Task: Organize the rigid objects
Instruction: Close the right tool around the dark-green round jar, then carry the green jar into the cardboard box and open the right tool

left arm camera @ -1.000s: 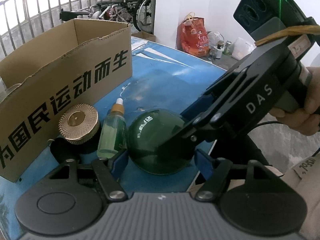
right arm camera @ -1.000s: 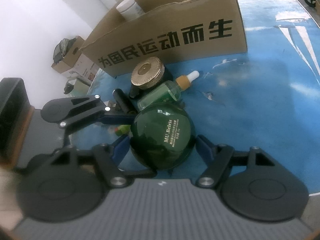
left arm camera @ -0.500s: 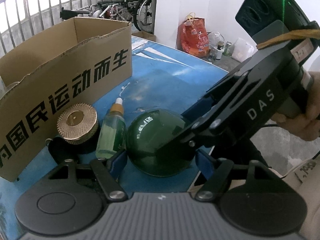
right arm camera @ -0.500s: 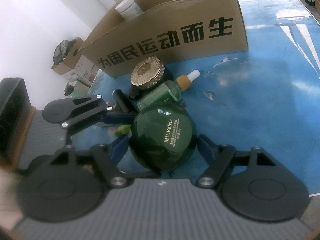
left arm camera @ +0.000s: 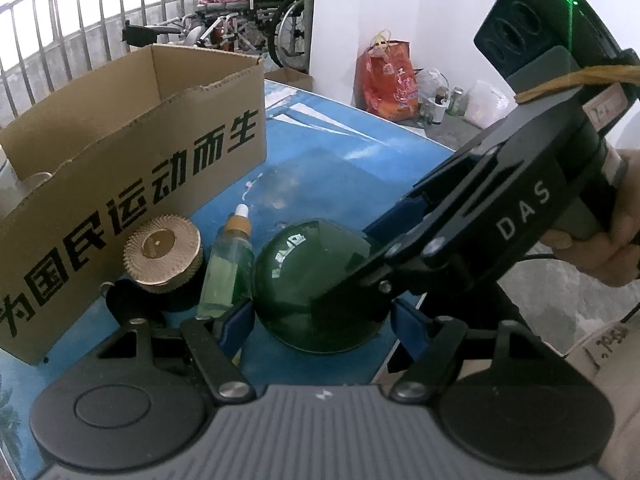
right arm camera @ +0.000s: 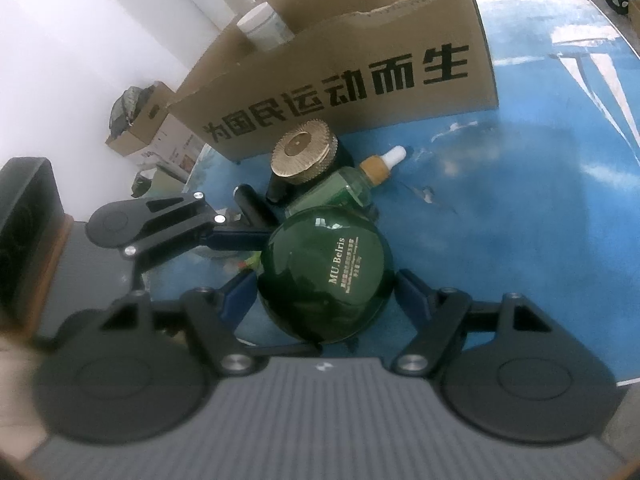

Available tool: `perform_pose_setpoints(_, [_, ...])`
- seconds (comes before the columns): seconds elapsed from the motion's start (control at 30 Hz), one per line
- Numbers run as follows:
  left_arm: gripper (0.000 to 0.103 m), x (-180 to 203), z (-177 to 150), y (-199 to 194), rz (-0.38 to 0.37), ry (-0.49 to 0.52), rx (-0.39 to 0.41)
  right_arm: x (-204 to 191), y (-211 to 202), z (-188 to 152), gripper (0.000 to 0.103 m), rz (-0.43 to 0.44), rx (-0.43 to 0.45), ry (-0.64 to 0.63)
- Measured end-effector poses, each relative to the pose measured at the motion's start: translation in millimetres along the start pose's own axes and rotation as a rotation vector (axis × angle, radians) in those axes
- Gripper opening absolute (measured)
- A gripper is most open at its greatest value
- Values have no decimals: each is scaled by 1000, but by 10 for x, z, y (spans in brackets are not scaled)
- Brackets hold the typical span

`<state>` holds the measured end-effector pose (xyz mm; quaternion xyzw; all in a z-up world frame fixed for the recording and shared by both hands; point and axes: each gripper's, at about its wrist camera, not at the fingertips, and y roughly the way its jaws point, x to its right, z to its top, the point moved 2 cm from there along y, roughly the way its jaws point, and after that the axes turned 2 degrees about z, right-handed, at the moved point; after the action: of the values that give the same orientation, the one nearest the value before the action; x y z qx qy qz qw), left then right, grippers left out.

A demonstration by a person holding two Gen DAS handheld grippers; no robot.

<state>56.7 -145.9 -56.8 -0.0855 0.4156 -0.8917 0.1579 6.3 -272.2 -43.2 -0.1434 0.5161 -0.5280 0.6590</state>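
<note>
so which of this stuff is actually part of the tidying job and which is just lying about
Part of the job:
- round green jar, between both hand-held grippers
- green dropper bottle
- gold-lidded jar
- cardboard box
- white-capped bottle already in the box

Just lying about:
- wheelchair
- red bag
- small cartons on the floor

A wheelchair [left arm camera: 256,12] heaped with pink cloth is seen well beyond the blue tabletop [left arm camera: 340,168], beside a metal railing [left arm camera: 80,36]. To the right of the wheelchair, a red printed bag [left arm camera: 386,80] is set against the white wall, with small bottles and jars [left arm camera: 440,106] just beside it. An open carton [right arm camera: 138,128] holding a dark bundle is seen off the tabletop's far left edge.
</note>
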Motion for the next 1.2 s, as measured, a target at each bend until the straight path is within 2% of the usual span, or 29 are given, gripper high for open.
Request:
perform_pose_setpoints(0.3, [76, 36, 53, -182, 36, -5, 42, -127, -123, 33, 75, 1, 39, -50])
perform_pose_setpoints(0.5, [76, 22, 176, -534, 91, -7, 144, -356, -321, 135, 75, -2, 113, -124])
perform_pose_setpoints(0.7, [76, -128, 499, -986, 188, 7, 271, -710, -613, 494, 75, 8, 226, -247])
perform_pose_setpoints(0.83, [76, -280, 780, -1106, 240, 16, 316, -904, -729, 856, 75, 8, 283, -334])
perform_pose_setpoints(0.9, [76, -374, 932, -1073, 247, 6, 317, -951, -731, 1073, 75, -1, 294, -373])
perform_pose_setpoints(1.0, [76, -608, 1132, -889, 213, -47, 280, -886, -649, 1415, 75, -4, 270, -380])
perform_pose_setpoints(1.2, [76, -1175, 1345, -335, 111, -161, 126, -480, -176, 2050, 75, 1, 102, -276])
